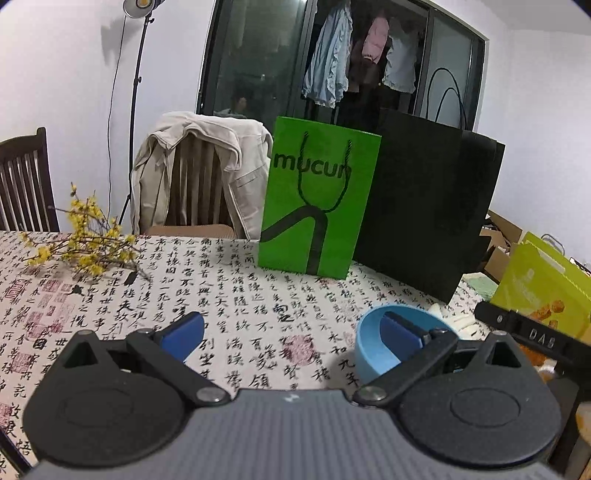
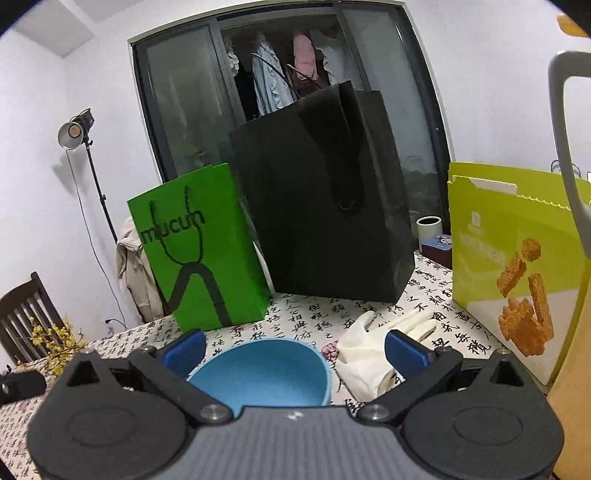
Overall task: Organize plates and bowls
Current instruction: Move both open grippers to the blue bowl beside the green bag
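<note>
Your left gripper (image 1: 291,332) is nearest in the left wrist view, its blue-padded fingers (image 1: 184,334) spread wide w/ nothing between them. The right-hand finger sits in front of the round light-blue plastic bowl (image 1: 373,350), overlapping its opening; can't tell if it touches the rim. That bowl stands upright on the bench (image 1: 236,310), which is covered w/ a cream cloth printed in black calligraphy.

Your right gripper (image 2: 295,350) also has its fingers (image 2: 404,354) wide apart, holding nothing. In the right wrist view the same bowl (image 2: 266,373) sits close in between the two fingers, nearer the left one, opening up and empty. Just right of it a white rubber glove (image 2: 365,354) lies flat on the cloth, partly behind the right-hand finger.

Further back, left side: a spray of yellow-flowered twigs (image 1: 81,243) lies on the bench. Mid-bench, a bright green paper bag lettered "mucun" (image 1: 317,199) stands upright, and a taller black paper bag (image 1: 428,203) stands just beside it on its right, slightly behind. A yellow-green snack carton (image 2: 517,266) stands at the right edge.

Beyond the bench: a wooden chair draped w/ a beige jacket (image 1: 199,166), a studio lamp on a stand (image 1: 142,7), and dark glass doors w/ hanging clothes (image 1: 332,62) behind.
</note>
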Motion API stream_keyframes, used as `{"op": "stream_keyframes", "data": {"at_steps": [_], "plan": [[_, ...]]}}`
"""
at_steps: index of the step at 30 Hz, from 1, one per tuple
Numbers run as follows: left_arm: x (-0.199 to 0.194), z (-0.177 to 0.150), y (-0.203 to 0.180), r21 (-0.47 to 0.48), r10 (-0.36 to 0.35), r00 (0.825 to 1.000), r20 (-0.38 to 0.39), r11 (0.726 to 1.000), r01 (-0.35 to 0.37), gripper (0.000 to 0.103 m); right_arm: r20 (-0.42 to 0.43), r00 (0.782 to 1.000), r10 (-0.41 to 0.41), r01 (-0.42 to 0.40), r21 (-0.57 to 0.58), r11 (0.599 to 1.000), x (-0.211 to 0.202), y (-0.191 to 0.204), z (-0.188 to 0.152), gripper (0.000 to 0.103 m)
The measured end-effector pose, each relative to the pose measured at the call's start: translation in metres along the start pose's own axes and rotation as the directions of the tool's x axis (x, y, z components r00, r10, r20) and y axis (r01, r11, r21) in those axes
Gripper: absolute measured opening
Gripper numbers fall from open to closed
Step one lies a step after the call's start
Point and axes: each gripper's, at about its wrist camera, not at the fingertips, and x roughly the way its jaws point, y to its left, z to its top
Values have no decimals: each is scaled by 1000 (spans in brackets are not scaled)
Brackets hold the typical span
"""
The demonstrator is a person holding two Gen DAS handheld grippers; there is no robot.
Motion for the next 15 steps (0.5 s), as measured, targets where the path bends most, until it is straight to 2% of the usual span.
{"op": "stream_keyframes", "data": {"at_steps": [7, 15], "plan": [[15, 3, -19, 14, -5, 1000, -11, 1000, 5, 103, 4, 1000, -8, 8, 64, 998, 1, -15, 2, 103], [42, 9, -33, 18, 12, 999, -45, 1000, -11, 103, -50, 998, -26, 29, 76, 997, 19, -20, -5, 103]]}}
